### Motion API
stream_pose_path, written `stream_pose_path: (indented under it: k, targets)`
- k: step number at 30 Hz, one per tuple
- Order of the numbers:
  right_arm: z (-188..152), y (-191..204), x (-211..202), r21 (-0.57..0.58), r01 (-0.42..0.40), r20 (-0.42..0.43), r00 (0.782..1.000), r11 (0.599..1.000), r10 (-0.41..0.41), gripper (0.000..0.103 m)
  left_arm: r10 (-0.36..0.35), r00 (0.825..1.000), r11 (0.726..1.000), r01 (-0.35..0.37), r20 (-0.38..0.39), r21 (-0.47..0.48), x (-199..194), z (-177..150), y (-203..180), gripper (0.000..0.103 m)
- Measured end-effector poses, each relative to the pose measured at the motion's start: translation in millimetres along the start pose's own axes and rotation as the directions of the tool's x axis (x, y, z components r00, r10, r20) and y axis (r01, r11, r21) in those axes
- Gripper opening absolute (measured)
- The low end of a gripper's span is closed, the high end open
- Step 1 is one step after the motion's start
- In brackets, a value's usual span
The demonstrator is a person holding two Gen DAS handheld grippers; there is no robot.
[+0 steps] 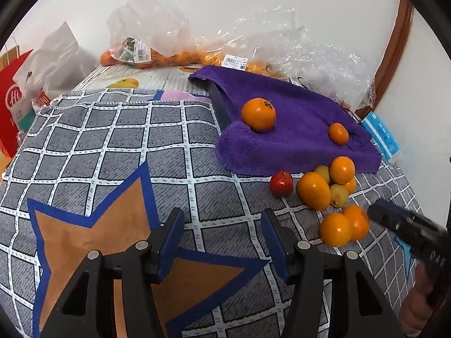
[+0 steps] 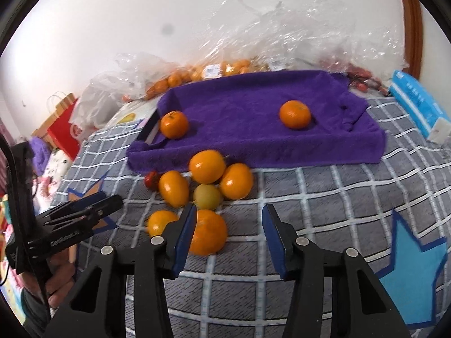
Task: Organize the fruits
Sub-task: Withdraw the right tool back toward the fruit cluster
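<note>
Two oranges (image 2: 294,114) sit on the purple towel (image 2: 239,129), and the fruit pile (image 2: 207,181) waits just below it on the checked cloth (image 2: 324,197). Right gripper (image 2: 229,235) gapes empty beside the nearest orange (image 2: 210,232); left gripper (image 1: 222,238) open, holding nothing.

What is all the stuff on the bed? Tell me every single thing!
oranges on towel: two, orange, apart on the purple towel
fruit pile: about six orange, at least one yellow-green, in front of the towel
small red fruit: one, red, left of the pile
purple towel: one, over a dark tray
checked cloth: one, grey and white, with stars
plastic bags: several, clear, against the wall, holding oranges
blue pack: one, right of the towel
red paper bag: one, far left
left claw: open, empty
right claw: open, beside an orange
</note>
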State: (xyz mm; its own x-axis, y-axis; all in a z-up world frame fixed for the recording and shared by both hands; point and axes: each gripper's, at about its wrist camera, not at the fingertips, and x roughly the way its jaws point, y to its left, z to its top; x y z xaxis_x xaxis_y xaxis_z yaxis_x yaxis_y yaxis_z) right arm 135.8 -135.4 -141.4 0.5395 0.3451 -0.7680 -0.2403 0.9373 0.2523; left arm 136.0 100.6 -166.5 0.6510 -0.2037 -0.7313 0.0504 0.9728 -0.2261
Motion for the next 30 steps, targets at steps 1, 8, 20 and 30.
stream_pose_path:
  k: [1, 8, 20, 30]
  targets:
    - [-2, 3, 1, -0.014, -0.006, -0.003, 1.0, 1.0, 0.006, 0.049, 0.0, 1.0, 1.0, 0.0, 0.0, 0.001, 0, 0, -1, 0.055]
    - [-9, 10, 13, -0.012, -0.04, -0.036, 0.999, 0.999, 0.04, 0.048, -0.007, 1.0, 1.0, 0.007, -0.001, 0.004, 1, 0, -2, 0.059]
    - [-8, -2, 11, 0.01, -0.021, -0.028, 0.999, 1.0, 0.021, 0.039, -0.01, 1.0, 1.0, 0.01, -0.003, 0.01, 1, 0, -2, 0.061]
    - [-9, -19, 7, 0.0, 0.066, -0.014, 0.998, 0.998, -0.066, 0.04, -0.011, 1.0, 1.0, 0.011, -0.006, 0.02, 1, 0, -6, 0.062]
